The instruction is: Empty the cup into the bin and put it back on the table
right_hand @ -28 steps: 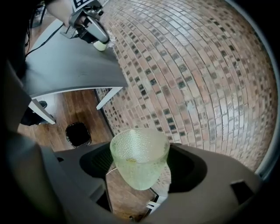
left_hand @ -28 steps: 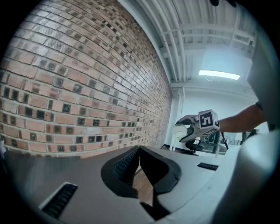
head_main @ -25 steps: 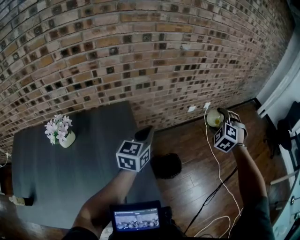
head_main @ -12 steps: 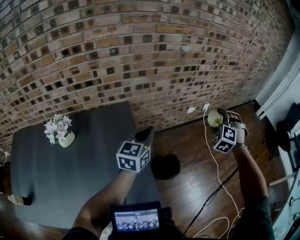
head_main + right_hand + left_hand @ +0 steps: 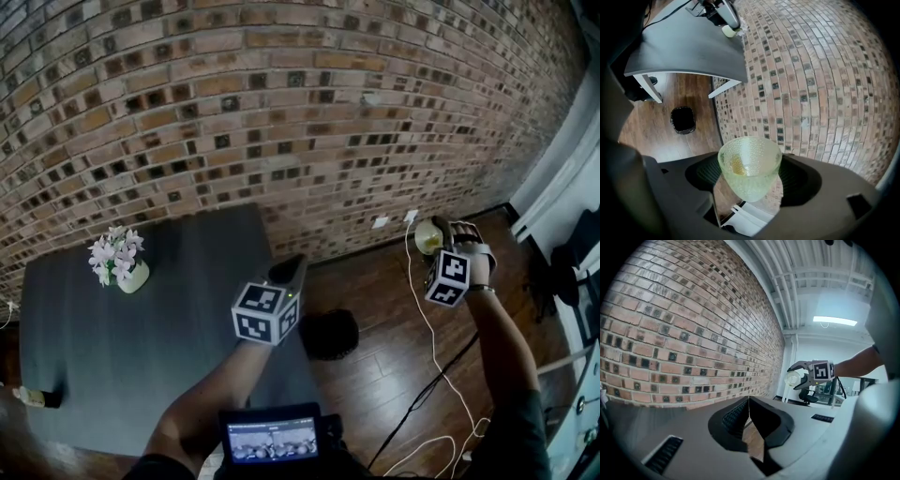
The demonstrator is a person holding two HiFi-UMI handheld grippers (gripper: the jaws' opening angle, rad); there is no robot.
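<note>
We see a dark grey table set against the brick wall, standing on pale legs that show in the right gripper view. On its far left part a small pale pot of pinkish-white flowers stands upright. At the table's near left edge lies a small object, too small for us to tell what it is. To the right of the table we find a brown wooden floor. On it, just beside the table's right edge, a black bin stands with its mouth upward. A white cable trails over the boards from the wall toward us, and a black cable crosses it.
</note>
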